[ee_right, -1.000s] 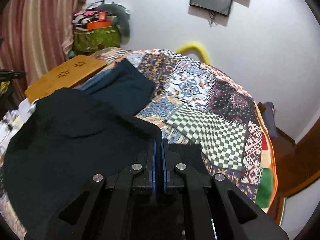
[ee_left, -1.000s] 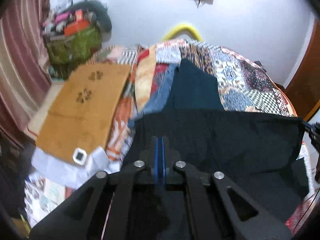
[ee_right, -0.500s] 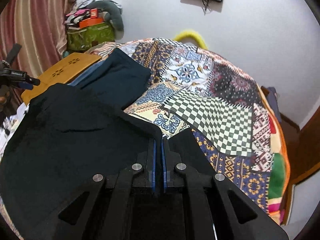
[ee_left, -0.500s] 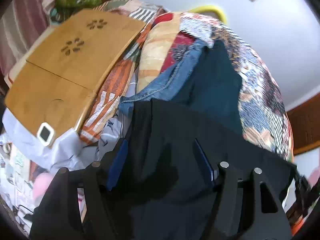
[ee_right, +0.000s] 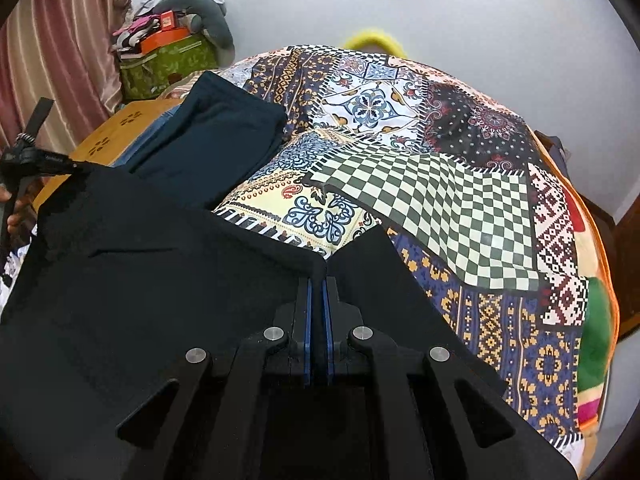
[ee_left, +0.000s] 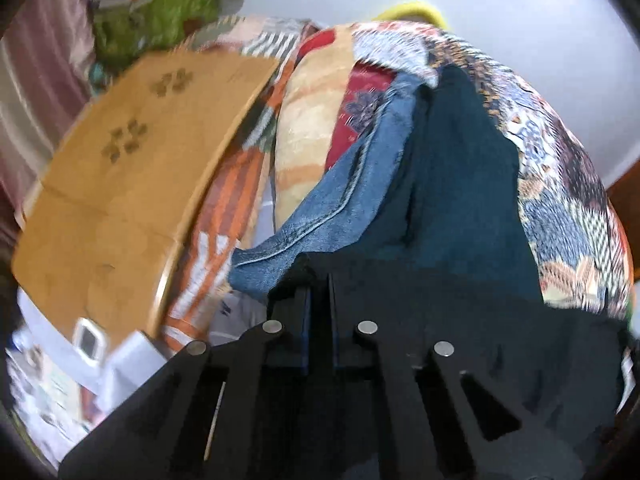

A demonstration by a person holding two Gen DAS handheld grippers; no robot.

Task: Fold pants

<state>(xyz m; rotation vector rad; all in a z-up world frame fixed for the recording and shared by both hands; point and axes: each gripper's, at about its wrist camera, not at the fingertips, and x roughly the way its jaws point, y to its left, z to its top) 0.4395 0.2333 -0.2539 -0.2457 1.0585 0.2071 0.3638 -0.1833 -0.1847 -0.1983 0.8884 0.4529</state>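
Both sets of jaws are clamped on the black pants (ee_right: 152, 280) now: your left gripper (ee_left: 319, 300) popped wide open half a second back and has snapped shut again on the top edge, while your right gripper (ee_right: 318, 292) never let go of the other corner. So that was a quick regrip, and the pants have come down lower over the patchwork bedspread (ee_right: 460, 208), stretched between your two hands just in front of the folded teal pants (ee_right: 216, 136). Looks like you're set to lay them flat for the fold.
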